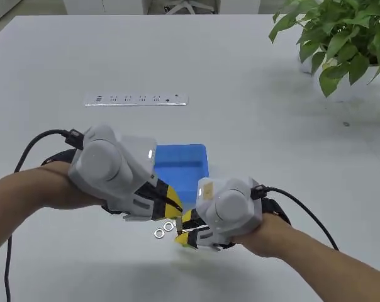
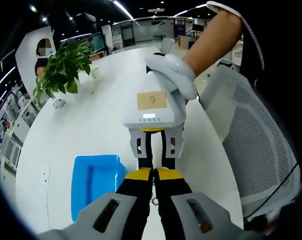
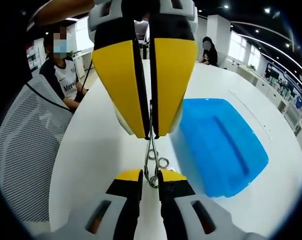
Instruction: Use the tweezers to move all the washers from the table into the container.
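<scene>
My left gripper (image 3: 150, 135) and right gripper (image 3: 151, 176) meet tip to tip over the white table (image 1: 240, 94), just at the near side of the blue container (image 3: 226, 150). Between them runs a pair of thin metal tweezers (image 3: 151, 150). In the right gripper view my left gripper's yellow pads (image 3: 121, 85) are pressed flat together with one end of the tweezers pinched in the seam. My right gripper's jaws are drawn in to a narrow slot around the other end, and I read them as clamped on it. In the left gripper view my own jaws lie closed against each other, with the right gripper facing them head on. Two washers (image 1: 159, 233) lie on the bare table just beside each other, outside the container, directly under the spot where my jaws meet. In the right gripper view one of them sits just beside the tweezers, and I cannot tell whether the metal touches it. The container rests flat on the table just beyond my grippers. Farther back lies a white power strip (image 1: 135, 99), and a leafy potted plant (image 1: 341, 38) stands at the far right corner.
</scene>
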{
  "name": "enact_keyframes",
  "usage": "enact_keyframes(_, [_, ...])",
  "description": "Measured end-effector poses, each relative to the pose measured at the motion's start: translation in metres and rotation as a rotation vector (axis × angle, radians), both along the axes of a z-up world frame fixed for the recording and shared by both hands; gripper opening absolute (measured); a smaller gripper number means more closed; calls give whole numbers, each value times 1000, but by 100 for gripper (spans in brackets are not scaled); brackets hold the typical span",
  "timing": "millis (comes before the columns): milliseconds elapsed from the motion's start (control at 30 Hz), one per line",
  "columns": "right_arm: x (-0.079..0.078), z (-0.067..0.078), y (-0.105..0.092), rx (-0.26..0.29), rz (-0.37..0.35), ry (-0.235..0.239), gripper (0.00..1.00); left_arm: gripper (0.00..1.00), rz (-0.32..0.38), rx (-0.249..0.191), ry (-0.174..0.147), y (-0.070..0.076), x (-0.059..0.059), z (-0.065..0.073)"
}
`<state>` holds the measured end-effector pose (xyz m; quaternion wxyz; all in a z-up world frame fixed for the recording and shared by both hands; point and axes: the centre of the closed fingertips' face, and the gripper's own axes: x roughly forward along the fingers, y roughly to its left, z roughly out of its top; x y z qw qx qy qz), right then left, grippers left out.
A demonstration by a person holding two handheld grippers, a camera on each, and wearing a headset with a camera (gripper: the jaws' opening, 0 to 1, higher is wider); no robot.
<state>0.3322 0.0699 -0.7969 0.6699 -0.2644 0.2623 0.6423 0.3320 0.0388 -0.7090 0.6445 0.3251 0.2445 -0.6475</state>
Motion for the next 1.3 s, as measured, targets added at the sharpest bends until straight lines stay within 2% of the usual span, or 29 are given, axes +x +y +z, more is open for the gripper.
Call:
enact_keyframes(200, [1,1,0,10,-20,15,12,6,-10,-5,11,-3,0,0])
enact_keyframes(467, [1,0,0,-11,-17,18,10,6,-4,-6,19,-2,0,-1])
enact_keyframes(967, [0,0,-2,-23,-22,9,10,6,-11,14,7,-1,0,-1])
enact_keyframes(1300, [-1,11,-6,-28,-25,-8,10,6,-18,9,-2,-4,-4,9])
